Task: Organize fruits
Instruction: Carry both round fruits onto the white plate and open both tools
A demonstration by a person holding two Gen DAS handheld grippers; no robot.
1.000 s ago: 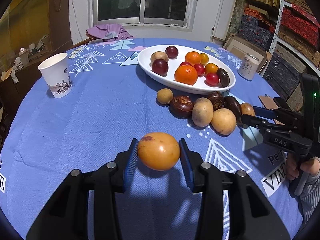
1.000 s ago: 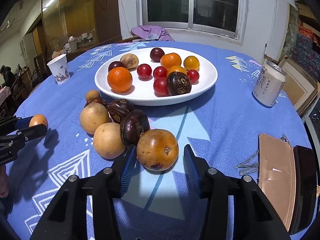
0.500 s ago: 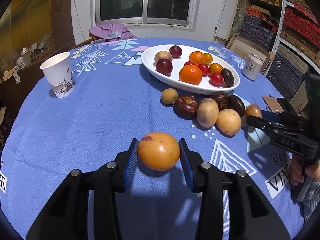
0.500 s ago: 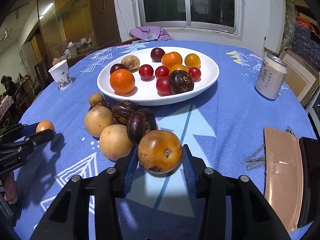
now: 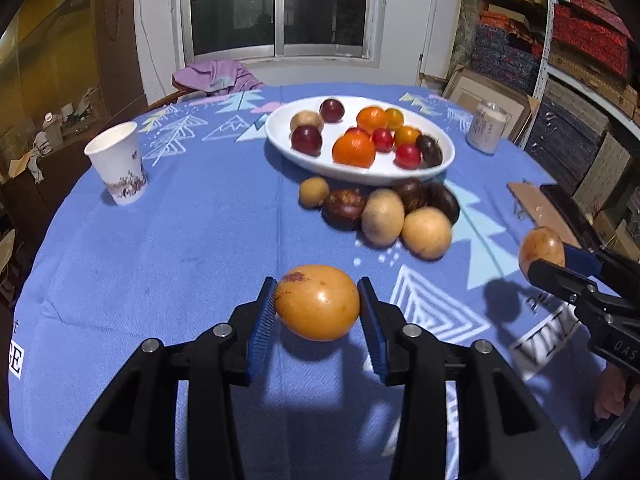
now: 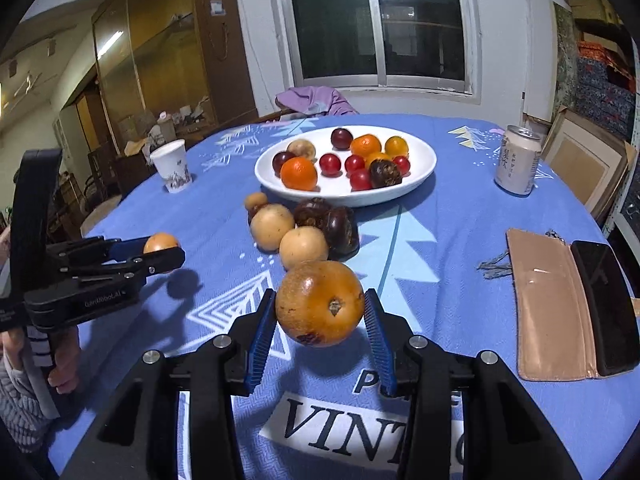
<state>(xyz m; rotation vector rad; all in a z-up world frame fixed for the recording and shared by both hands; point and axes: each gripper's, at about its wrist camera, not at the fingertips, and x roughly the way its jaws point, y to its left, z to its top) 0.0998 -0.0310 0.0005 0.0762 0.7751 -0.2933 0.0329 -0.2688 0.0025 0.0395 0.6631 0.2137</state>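
My left gripper (image 5: 317, 312) is shut on a yellow-orange passion fruit (image 5: 317, 307) and holds it above the blue cloth. My right gripper (image 6: 320, 316) is shut on a brownish-orange passion fruit (image 6: 320, 303), lifted off the cloth; it also shows in the left wrist view (image 5: 541, 249). A white oval plate (image 6: 420, 170) holds oranges, red and dark plums and other fruits. A heap of yellow and dark brown fruits (image 6: 304, 232) lies on the cloth in front of the plate.
A paper cup (image 5: 118, 164) stands at the left. A drink can (image 6: 518, 166) stands to the right of the plate. A tan wallet (image 6: 548, 304) and a black phone (image 6: 604, 300) lie at the right. The table edge curves close below.
My right gripper has closed on the brownish-orange fruit, lifted it off the cloth and drawn back from the heap. My left gripper keeps its fruit and has risen slightly.
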